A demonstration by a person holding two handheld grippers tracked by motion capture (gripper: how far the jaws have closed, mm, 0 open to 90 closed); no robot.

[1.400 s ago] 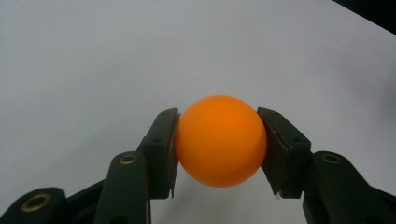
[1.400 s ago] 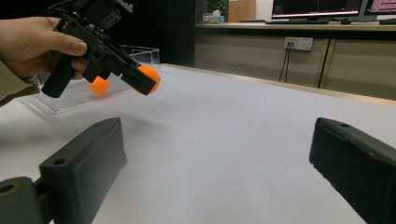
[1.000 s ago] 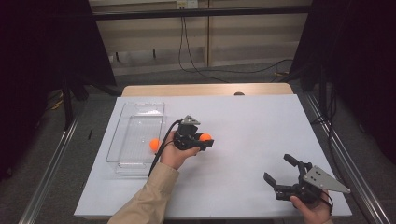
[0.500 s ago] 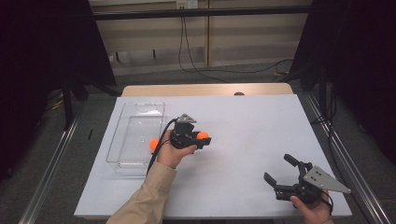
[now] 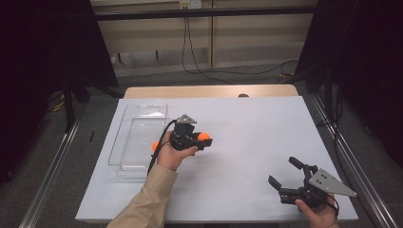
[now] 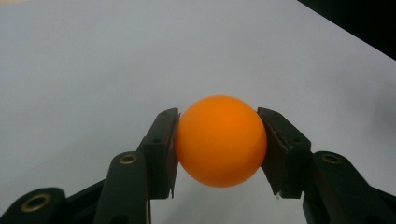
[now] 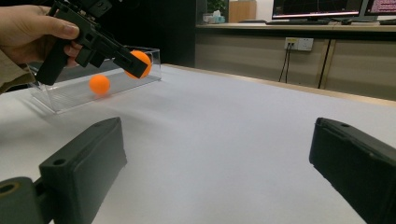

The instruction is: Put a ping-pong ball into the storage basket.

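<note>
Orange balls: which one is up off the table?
The orange ball pinched in the left tool. It hangs above the white table, while the other orange ball lies in the clear plastic tray.

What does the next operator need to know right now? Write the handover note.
Left gripper: shut on an orange ball, held above the white table, just right of the clear tray.
Right gripper: open, holding nothing, low over the table's near right corner.
Second orange ball: lying in the clear tray.
Done: one ball is in the tray, one is gripped.
Left: probably to carry the held ball to its place; which way it goes cannot be told.
</note>
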